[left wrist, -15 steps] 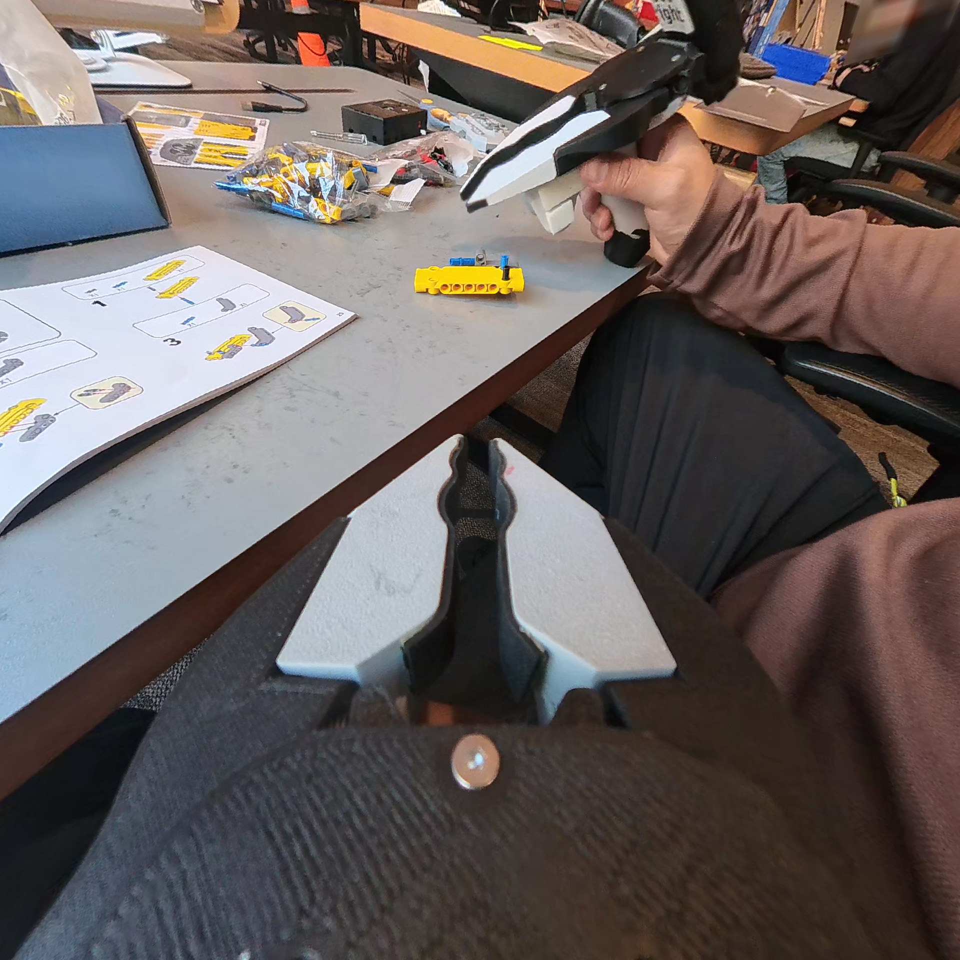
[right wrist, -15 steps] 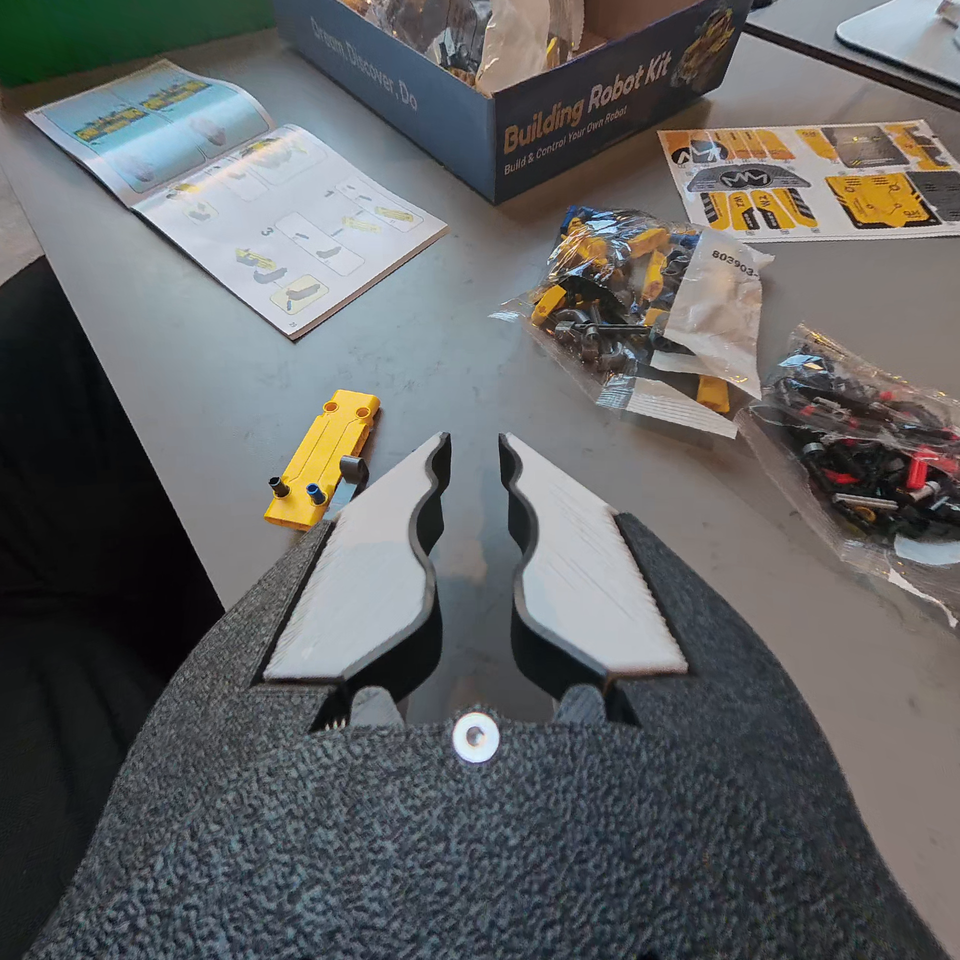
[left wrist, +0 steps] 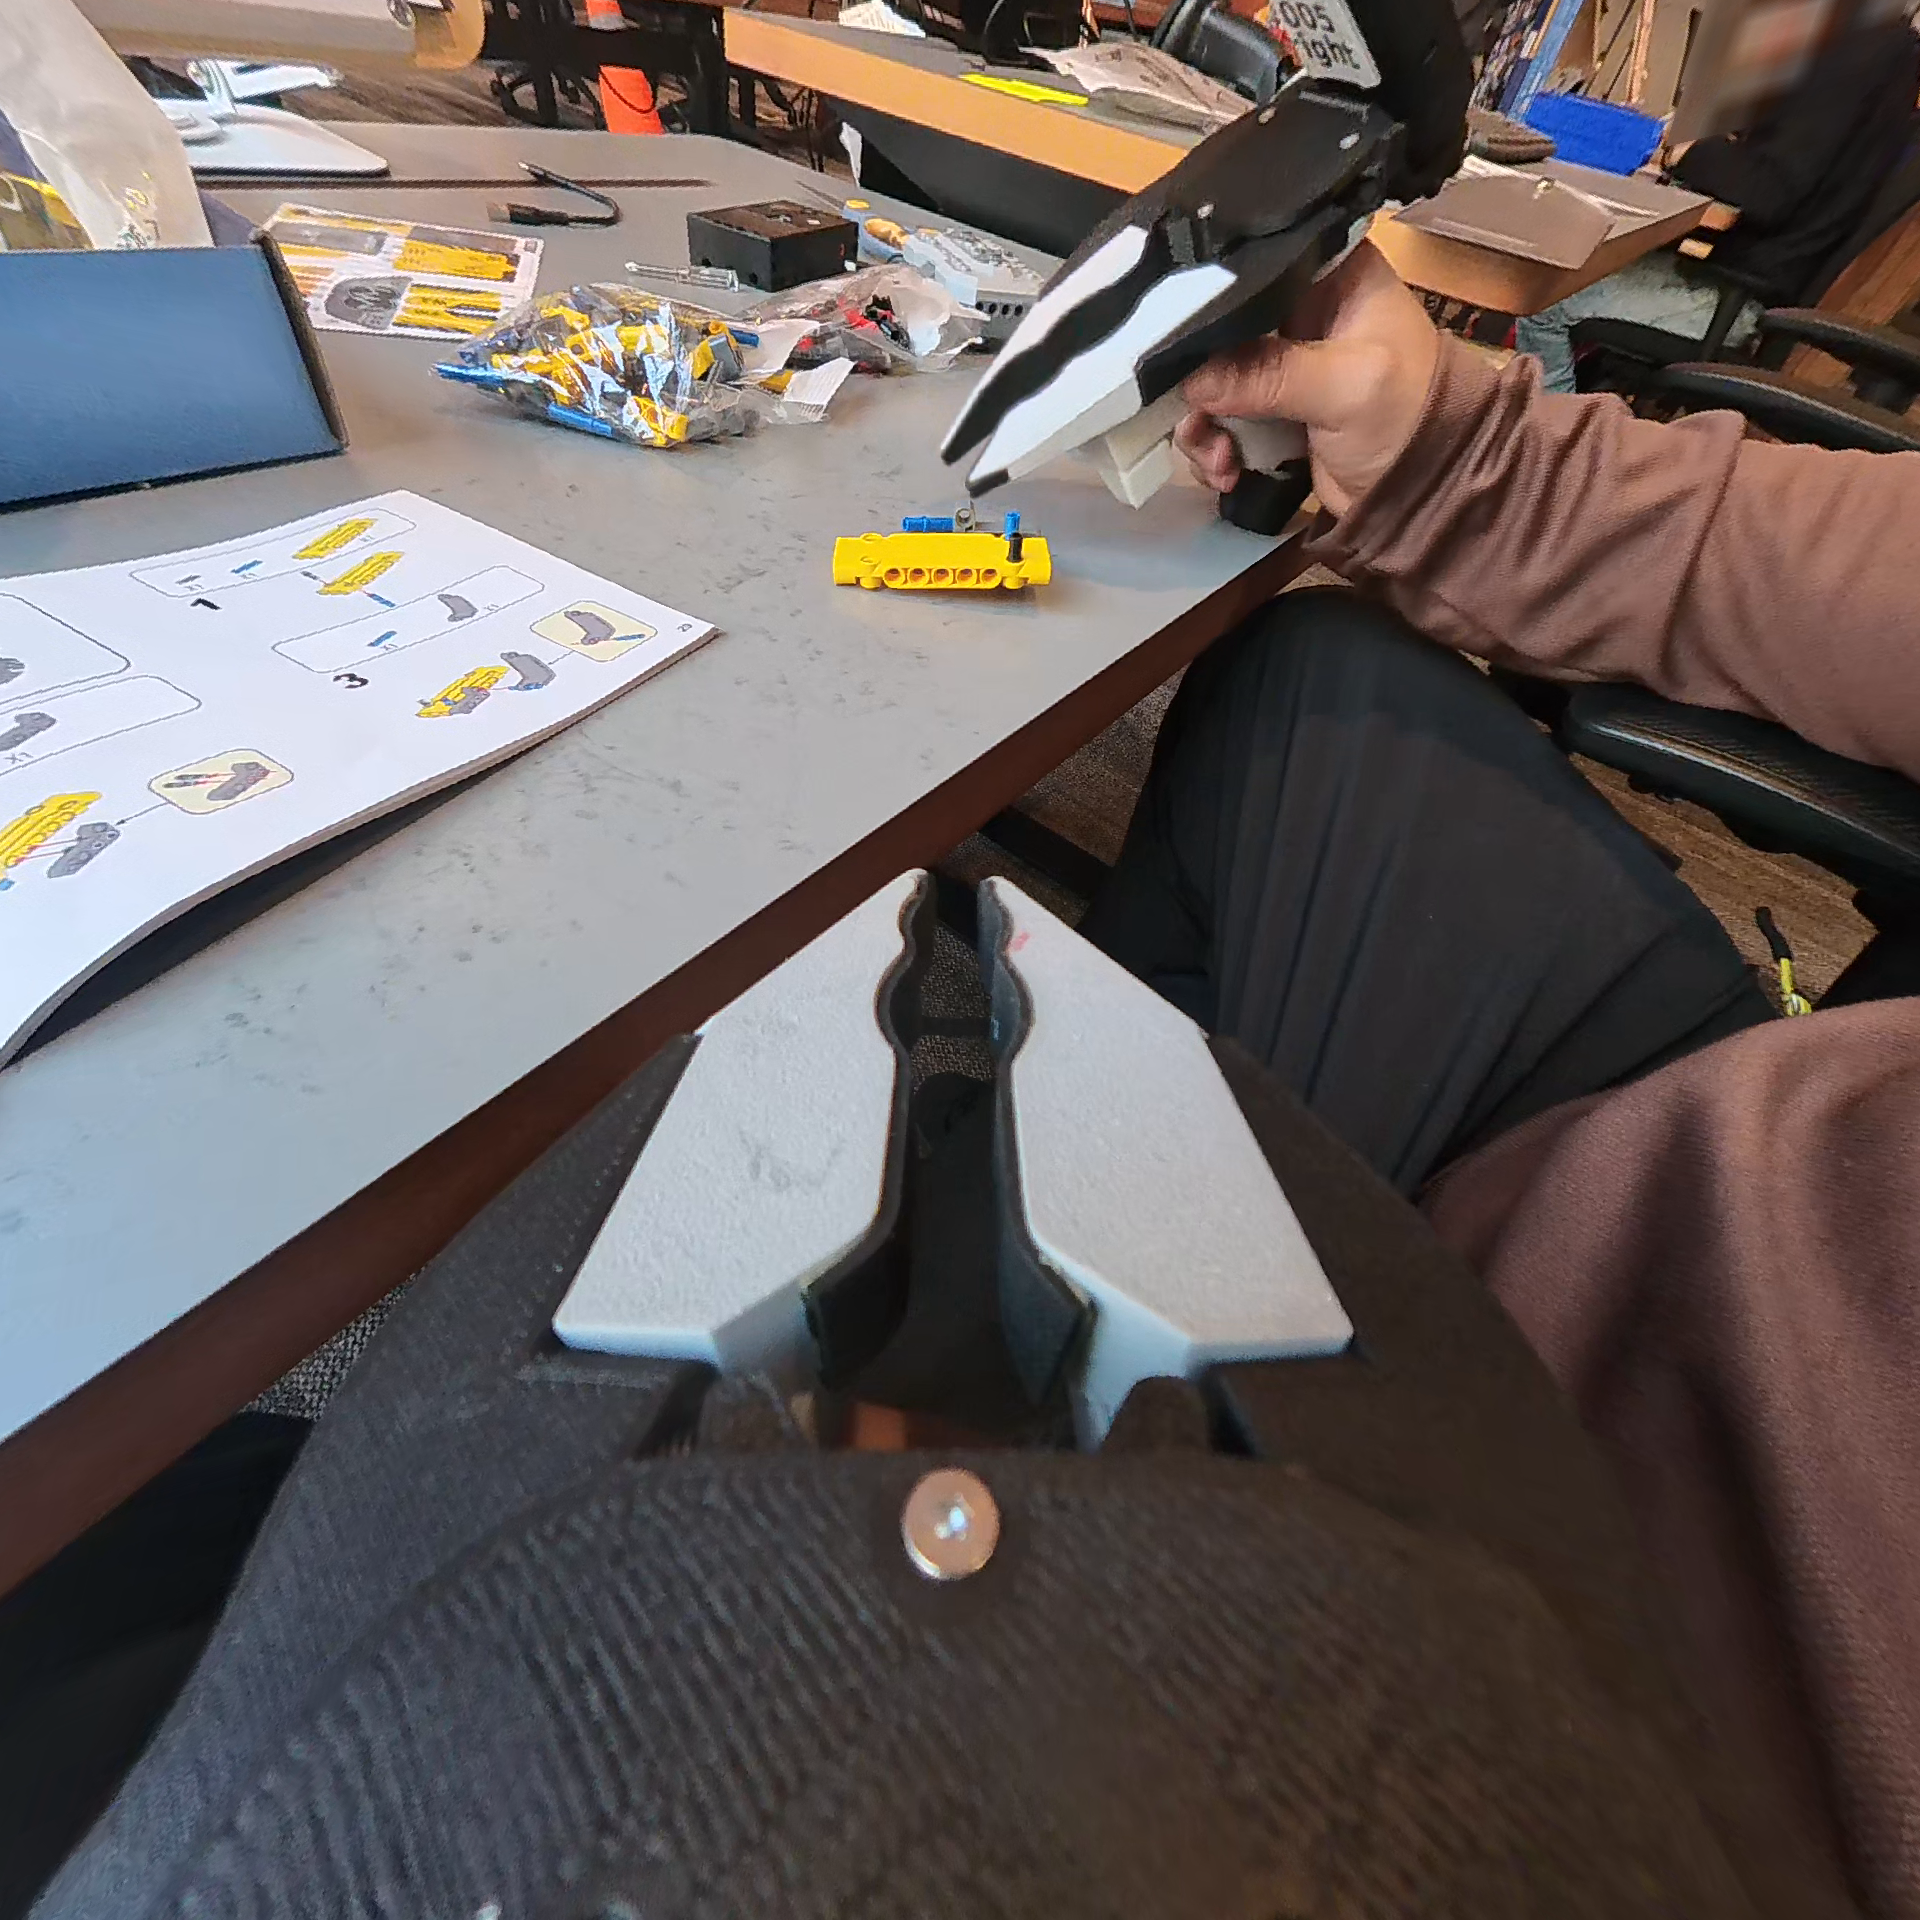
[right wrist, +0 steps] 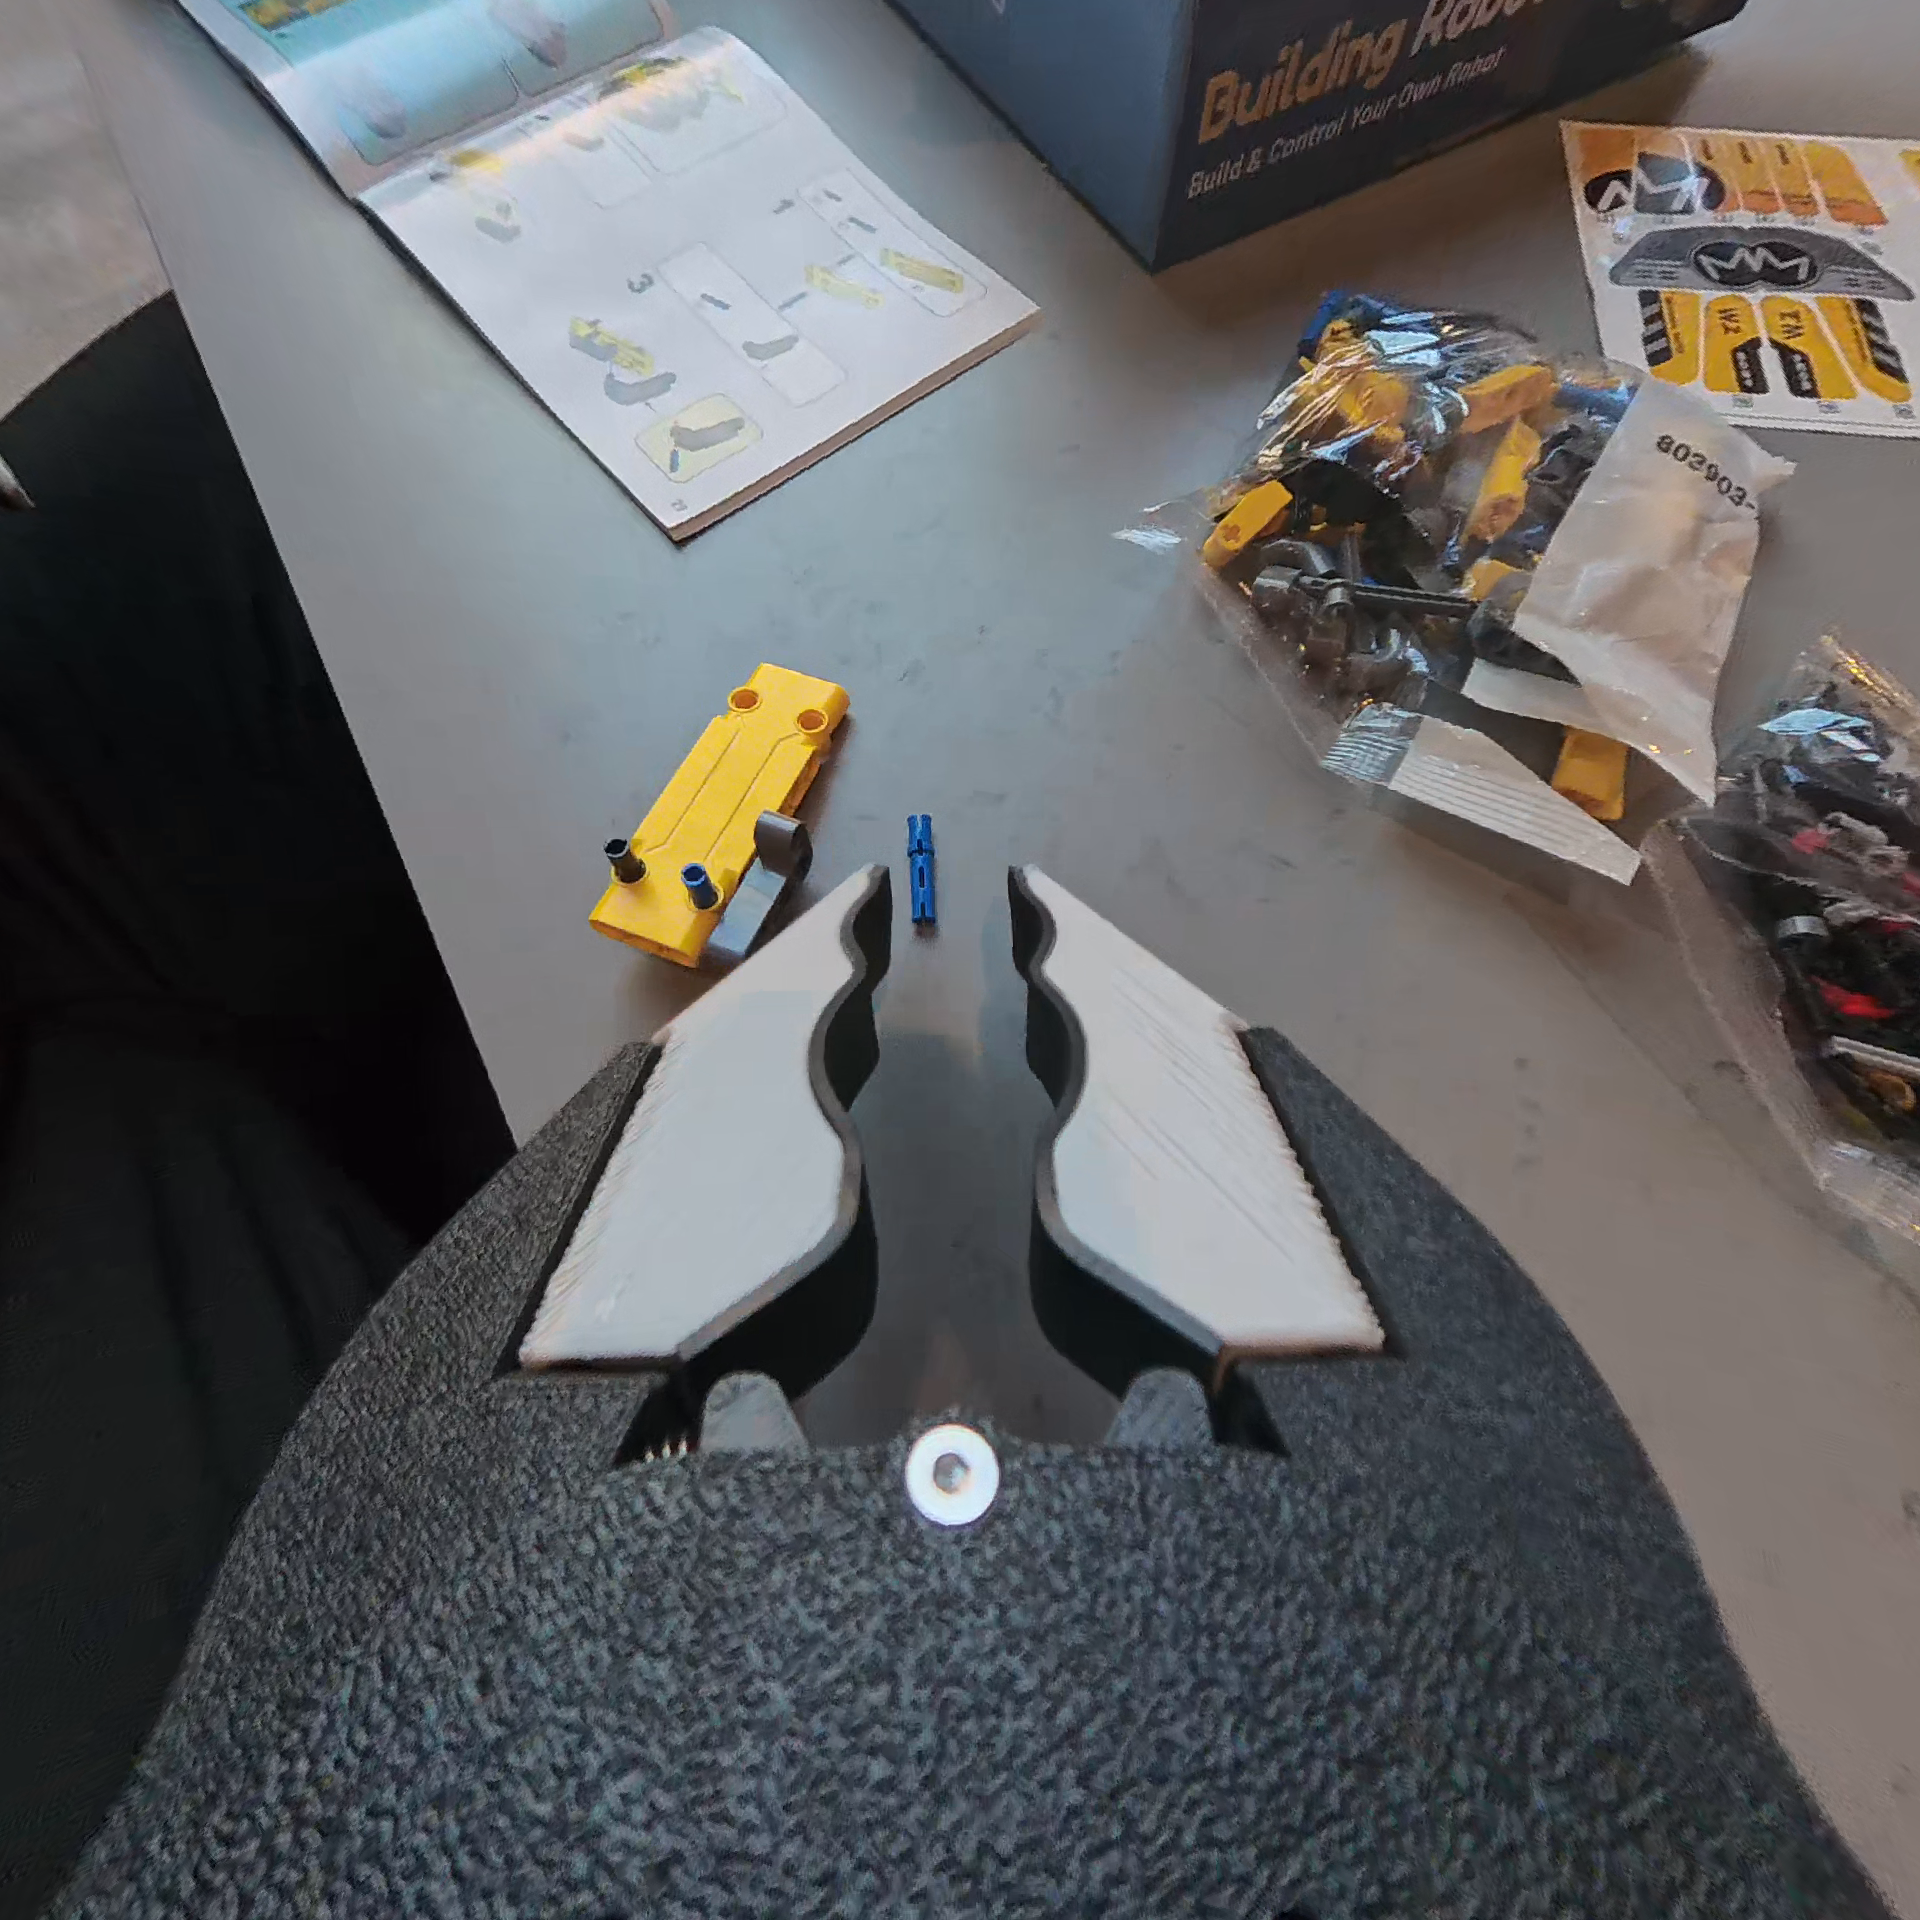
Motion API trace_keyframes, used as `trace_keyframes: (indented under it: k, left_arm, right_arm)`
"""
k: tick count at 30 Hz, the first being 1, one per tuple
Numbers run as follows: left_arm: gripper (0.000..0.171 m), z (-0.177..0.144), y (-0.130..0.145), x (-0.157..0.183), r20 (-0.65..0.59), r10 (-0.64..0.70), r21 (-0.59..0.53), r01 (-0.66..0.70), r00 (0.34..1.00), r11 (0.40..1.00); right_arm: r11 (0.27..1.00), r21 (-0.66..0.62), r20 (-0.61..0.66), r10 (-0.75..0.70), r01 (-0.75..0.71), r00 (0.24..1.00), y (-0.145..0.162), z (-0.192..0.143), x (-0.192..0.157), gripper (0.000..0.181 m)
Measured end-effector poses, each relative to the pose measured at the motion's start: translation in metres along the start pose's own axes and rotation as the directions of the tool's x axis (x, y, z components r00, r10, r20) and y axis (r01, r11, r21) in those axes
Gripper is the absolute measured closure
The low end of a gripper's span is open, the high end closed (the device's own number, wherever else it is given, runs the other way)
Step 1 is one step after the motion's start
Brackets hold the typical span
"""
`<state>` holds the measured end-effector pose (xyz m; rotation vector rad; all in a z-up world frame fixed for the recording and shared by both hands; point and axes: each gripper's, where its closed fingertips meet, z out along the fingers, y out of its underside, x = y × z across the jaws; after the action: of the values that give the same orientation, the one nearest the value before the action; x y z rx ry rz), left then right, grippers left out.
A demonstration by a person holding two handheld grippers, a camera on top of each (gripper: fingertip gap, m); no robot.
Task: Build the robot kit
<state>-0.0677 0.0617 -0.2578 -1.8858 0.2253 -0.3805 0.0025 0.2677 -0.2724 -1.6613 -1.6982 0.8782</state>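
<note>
A: One yellow beam (right wrist: 724,812) near table (right wrist: 520,582) edge; one loose blue pin (right wrist: 922,868) just ahead of right gripper (right wrist: 949,902), released, empty.

B: Two parts bags (right wrist: 1455,582) beyond. Left gripper (left wrist: 954,902) off the table, fingers narrowly parted, empty; right-wrist view alone showing box (right wrist: 1299,114) front.
</note>
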Motion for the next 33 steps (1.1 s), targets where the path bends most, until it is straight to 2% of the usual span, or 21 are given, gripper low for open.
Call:
trace_keyframes:
  k: [6,11,15,21,24,27,33]
  left_arm:
    - [0.165,0.002,0.001,0.001,-0.004,0.001,-0.008,-0.001,1.000,1.000]
    - [0.166,0.002,0.001,0.002,-0.004,0.000,-0.008,-0.001,1.000,1.000]
    - [0.165,0.001,0.001,0.000,-0.003,-0.007,-0.005,0.007,1.000,1.000]
    - [0.166,0.001,0.001,-0.002,-0.010,-0.032,-0.004,0.032,0.999,0.999]
    - [0.165,0.001,0.000,-0.003,-0.011,-0.044,-0.003,0.044,0.999,0.999]
    - [0.165,0.002,0.001,-0.004,-0.011,-0.050,-0.006,0.050,0.999,0.999]
    - [0.165,0.001,0.001,-0.007,-0.004,-0.058,-0.005,0.058,0.998,0.998]
  right_arm:
    - [0.998,-0.052,-0.001,-0.033,0.033,0.999,0.006,0.006,-0.003,0.163]
    - [1.000,-0.007,-0.023,-0.025,0.024,0.999,0.000,0.001,0.001,0.164]
    - [0.999,0.034,-0.156,0.047,-0.042,0.987,-0.004,-0.005,0.025,0.171]
    - [0.988,0.088,-0.344,0.151,-0.128,0.927,-0.010,-0.011,0.072,0.168]
    - [0.981,0.106,-0.367,0.193,-0.165,0.910,-0.016,-0.005,0.087,0.158]
    - [0.985,0.103,-0.372,0.170,-0.141,0.912,-0.025,0.006,0.095,0.157]
    - [0.997,0.009,-0.351,0.080,-0.082,0.933,-0.027,0.028,0.095,0.157]
